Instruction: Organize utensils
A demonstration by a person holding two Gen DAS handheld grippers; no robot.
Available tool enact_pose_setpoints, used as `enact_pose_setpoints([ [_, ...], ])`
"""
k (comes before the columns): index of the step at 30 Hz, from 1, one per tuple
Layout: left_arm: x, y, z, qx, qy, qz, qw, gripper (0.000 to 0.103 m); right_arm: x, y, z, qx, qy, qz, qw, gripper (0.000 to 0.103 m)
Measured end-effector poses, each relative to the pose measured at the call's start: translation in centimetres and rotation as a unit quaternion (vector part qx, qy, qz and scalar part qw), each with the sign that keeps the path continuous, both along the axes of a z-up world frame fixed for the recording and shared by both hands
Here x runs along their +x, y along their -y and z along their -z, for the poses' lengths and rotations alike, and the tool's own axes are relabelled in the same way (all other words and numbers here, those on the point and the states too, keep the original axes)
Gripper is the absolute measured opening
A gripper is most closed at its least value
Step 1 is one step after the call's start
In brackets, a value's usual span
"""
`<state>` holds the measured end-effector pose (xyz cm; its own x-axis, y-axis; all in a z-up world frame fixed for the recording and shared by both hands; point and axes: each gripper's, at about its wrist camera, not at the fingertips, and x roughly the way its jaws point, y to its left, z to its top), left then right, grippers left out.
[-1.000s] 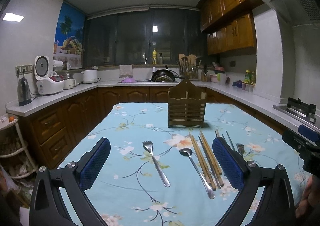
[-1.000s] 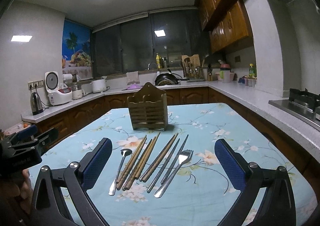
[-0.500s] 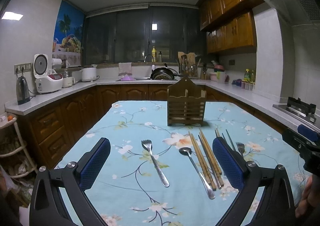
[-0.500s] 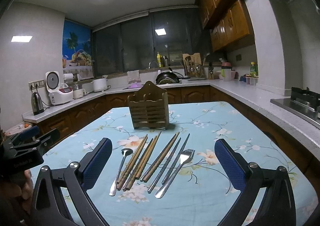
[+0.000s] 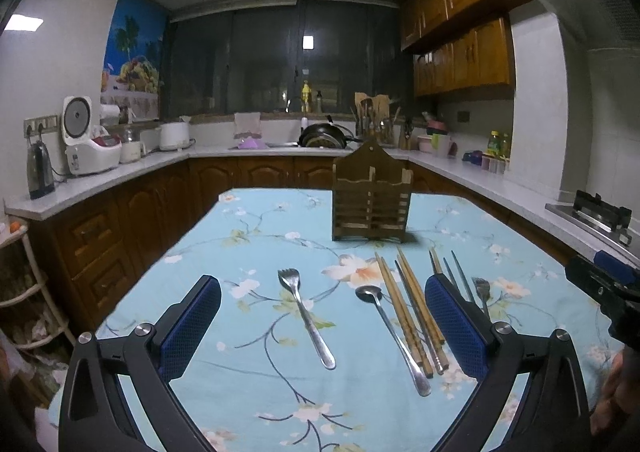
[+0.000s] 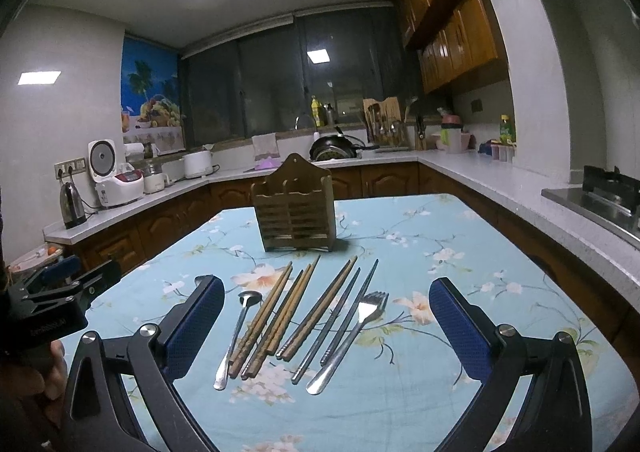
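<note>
A wooden utensil holder point(image 5: 371, 198) point(image 6: 294, 208) stands upright on the floral blue tablecloth point(image 5: 260, 236). In the left wrist view a steel fork point(image 5: 305, 317), a spoon point(image 5: 390, 336) and wooden chopsticks point(image 5: 408, 316) lie in front of my open, empty left gripper point(image 5: 320, 326). In the right wrist view a spoon point(image 6: 236, 336), several wooden chopsticks point(image 6: 276, 316), metal chopsticks point(image 6: 340, 320) and a fork point(image 6: 352, 336) lie between the fingers of my open, empty right gripper point(image 6: 326, 326). Both grippers hover above the table, near its front edge.
Kitchen counters point(image 5: 480, 180) wrap around the table on three sides, with a rice cooker point(image 5: 86, 144), a kettle point(image 5: 39, 172), a pan point(image 5: 322, 136) and a stove point(image 5: 600, 212). The other gripper shows at the frame edge point(image 5: 604, 284) point(image 6: 52, 300).
The left gripper has tilted slightly, so the table and holder sit a little lower in its view. The utensils have not moved. Both grippers stay open.
</note>
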<state>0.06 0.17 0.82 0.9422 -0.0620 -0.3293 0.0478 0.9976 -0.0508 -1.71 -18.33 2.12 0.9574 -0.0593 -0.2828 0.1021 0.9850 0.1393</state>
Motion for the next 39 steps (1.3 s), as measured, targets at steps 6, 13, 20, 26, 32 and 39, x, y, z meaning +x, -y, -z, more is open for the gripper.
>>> enact_pose_setpoints([
  [6, 2.3, -1.1, 0.4, -0.036, -0.054, 0.014, 0.9978, 0.102, 1.2, 1.3, 0.5, 0.02, -0.028, 0.004, 0.999, 0.103],
  [13, 8.3, -1.5, -0.1, -0.067, -0.161, 0.046, 0.9837, 0.101, 4.9, 3.4, 1.7, 0.072, -0.104, -0.017, 0.992, 0.103],
  [20, 14.8, -1.7, 0.0, -0.101, -0.243, 0.081, 0.9613, 0.086, 8.8, 6.1, 3.2, 0.12, -0.173, -0.021, 0.977, 0.102],
  [26, 19.4, -1.2, 1.9, -0.105, -0.303, 0.101, 0.9416, 0.07, 12.4, 8.5, 5.7, 0.181, -0.235, -0.022, 0.955, 0.085],
  [32, 23.2, 0.7, 4.0, -0.095, -0.338, 0.12, 0.9288, 0.055, 14.9, 9.7, 7.9, 0.212, -0.282, -0.022, 0.935, 0.063],
  [39, 25.4, 3.1, 4.6, -0.043, -0.326, 0.127, 0.936, 0.036, 16.3, 9.5, 8.1, 0.215, -0.299, -0.042, 0.929, 0.022],
])
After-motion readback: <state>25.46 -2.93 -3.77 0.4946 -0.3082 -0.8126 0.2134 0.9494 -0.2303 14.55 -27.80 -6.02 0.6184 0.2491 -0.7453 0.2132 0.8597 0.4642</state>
